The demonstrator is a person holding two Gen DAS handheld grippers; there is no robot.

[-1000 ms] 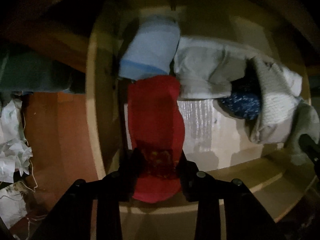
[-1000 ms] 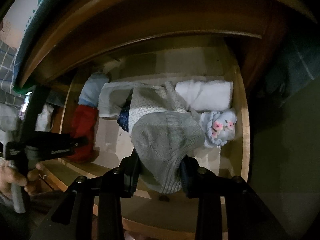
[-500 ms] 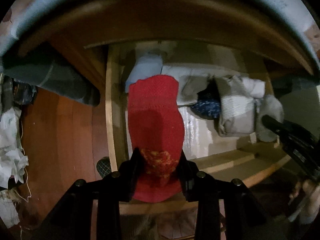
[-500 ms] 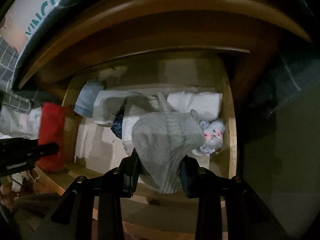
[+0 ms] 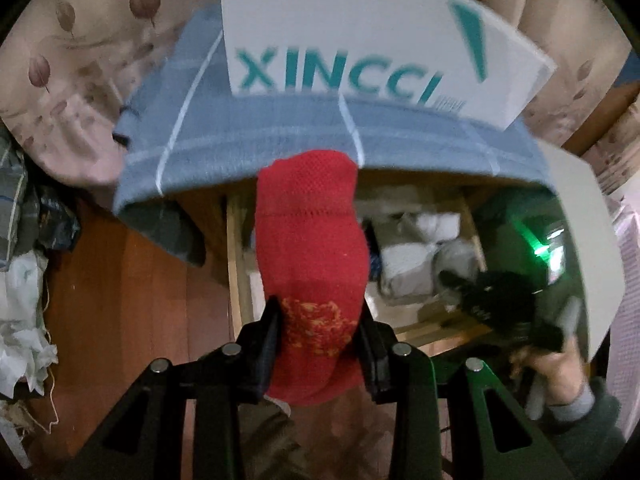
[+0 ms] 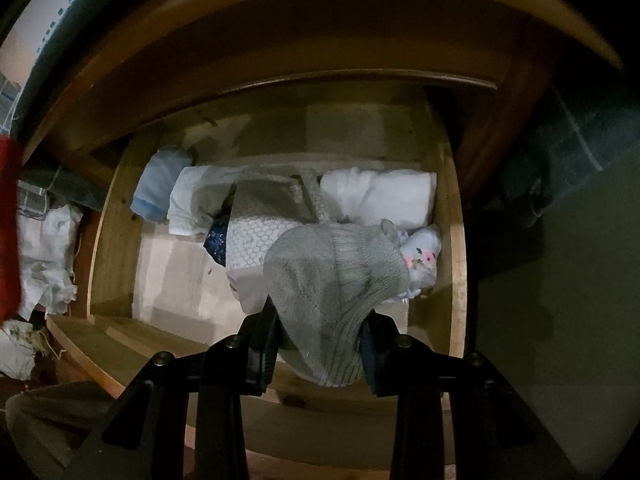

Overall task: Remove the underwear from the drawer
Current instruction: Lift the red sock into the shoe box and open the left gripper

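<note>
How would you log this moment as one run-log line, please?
left tool: shut on red garment | right tool: shut on grey knit garment | drawer: open

Red knit garment [image 5: 310, 240] with orange motif, grey ribbed garment [image 6: 336, 280], blue checked cloth [image 5: 280, 140]

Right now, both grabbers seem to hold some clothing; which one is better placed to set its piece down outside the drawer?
Left, probably. The left gripper holds the red garment beside the drawer, over the floor. The right gripper holds the grey knit piece above the drawer.
</note>
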